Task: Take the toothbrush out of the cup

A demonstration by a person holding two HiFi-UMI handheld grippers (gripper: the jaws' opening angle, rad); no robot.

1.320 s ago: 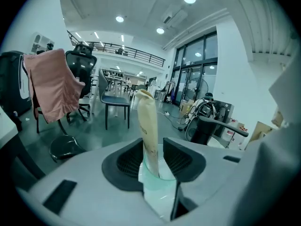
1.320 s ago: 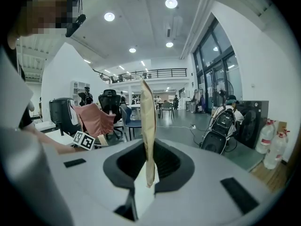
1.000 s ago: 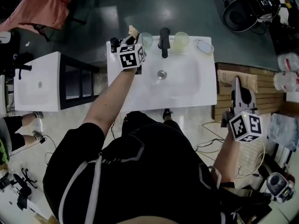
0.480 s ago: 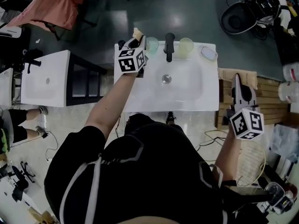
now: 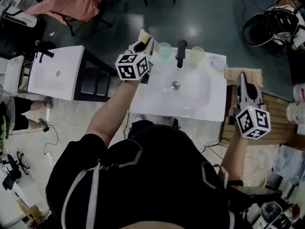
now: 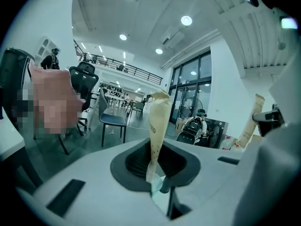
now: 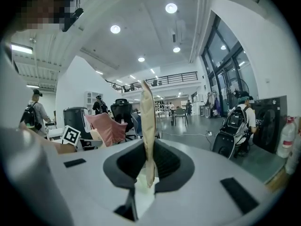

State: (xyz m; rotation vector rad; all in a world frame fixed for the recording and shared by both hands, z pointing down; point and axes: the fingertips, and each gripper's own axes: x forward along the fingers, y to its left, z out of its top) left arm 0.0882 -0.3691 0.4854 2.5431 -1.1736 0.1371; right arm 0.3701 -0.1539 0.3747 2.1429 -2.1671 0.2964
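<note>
Glossy smooth sink (image 5: pixel 152 104), translucent plastic cup (image 5: pixel 165 49)

Left gripper (image 5: pixel 144 38) above white sink (image 5: pixel 193 104)

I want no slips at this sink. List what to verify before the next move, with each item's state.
1. Jaws of the left gripper have just been closing; a pale teal piece is pinched low between them: ok.
2. That piece is the toothbrush: cannot tell.
3. The teal cup stands upright on the back edge of the sink, beside the faucet: ok.
4. The left gripper is clear of the faucet: ok.
5. The right gripper is off beside the sink, out of the way: ok.
</note>
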